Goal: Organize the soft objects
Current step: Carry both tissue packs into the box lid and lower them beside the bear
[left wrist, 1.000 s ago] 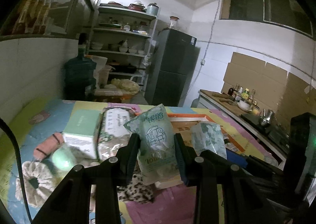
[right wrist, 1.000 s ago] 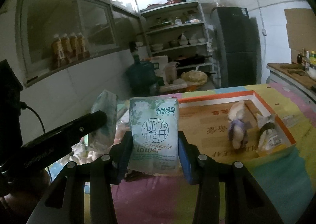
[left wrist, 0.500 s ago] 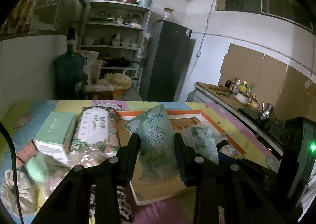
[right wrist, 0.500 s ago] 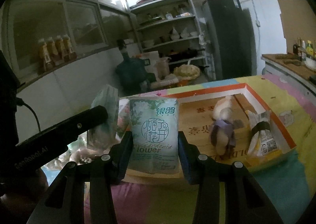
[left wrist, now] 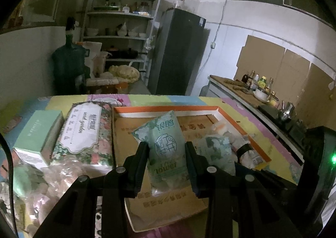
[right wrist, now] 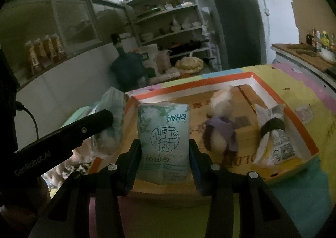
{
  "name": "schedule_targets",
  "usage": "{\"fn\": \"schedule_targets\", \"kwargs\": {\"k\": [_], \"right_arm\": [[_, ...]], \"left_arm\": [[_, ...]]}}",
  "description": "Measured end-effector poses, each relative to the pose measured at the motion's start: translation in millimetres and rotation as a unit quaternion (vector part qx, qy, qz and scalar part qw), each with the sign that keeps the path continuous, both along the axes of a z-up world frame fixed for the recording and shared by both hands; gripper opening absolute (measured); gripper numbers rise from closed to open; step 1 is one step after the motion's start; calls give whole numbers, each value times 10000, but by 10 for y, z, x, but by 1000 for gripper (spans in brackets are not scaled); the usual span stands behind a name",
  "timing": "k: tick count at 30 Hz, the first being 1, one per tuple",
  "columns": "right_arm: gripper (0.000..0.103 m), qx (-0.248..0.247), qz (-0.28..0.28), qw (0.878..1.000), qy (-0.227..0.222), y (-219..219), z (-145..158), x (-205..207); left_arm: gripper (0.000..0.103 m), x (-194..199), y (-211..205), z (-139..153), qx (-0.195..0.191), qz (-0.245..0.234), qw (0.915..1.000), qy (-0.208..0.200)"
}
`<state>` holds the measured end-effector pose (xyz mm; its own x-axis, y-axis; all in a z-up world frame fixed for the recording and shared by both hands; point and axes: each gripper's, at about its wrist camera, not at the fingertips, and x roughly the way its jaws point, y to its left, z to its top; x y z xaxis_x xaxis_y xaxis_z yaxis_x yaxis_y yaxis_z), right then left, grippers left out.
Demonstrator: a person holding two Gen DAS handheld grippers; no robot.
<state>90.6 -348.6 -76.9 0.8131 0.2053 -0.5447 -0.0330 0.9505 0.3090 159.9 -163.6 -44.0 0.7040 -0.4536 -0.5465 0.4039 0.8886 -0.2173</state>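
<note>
Both grippers have carried their tissue packs forward and down, so the cardboard tray (left wrist: pixel 241 131) now lies beneath them. Nearest, the left gripper (left wrist: pixel 167 154) clamps one tissue pack (left wrist: pixel 166 143) and the right gripper (right wrist: pixel 163 152) clamps another pack (right wrist: pixel 163 133). The step looks like delivery: next, lower and release short of the plush toy (right wrist: pixel 220 131) and wrapped bundle (right wrist: pixel 273 131) farther in.

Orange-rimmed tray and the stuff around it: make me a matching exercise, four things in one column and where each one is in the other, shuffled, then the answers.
Things:
1. tissue pack
2. stuffed toy
3. mint green box
4. floral tissue pack

Places:
A. lying inside the orange-rimmed tray
B. leftmost on the table, outside the tray
C. clamped upright in the left tool
D. flat on the table, between the box and the tray's left rim

Pairs: 1-C, 2-A, 3-B, 4-D
</note>
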Motion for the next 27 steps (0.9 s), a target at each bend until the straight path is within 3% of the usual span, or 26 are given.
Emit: {"fn": "schedule_targets", "kwargs": {"k": [7,20,27], "right_arm": [[46,137,-96,9996,222,-149,-95,82],[46,-58,-286,9987,413,-267,-117,113],[46,-156,-228,9985,468,-267,-114,128]], "left_arm": [[36,105,-122,-118,101,-66,9997,205],[36,313,-306,-388,314,-175,9967,722],[36,348,-341,-414,402,-227,9963,724]]}}
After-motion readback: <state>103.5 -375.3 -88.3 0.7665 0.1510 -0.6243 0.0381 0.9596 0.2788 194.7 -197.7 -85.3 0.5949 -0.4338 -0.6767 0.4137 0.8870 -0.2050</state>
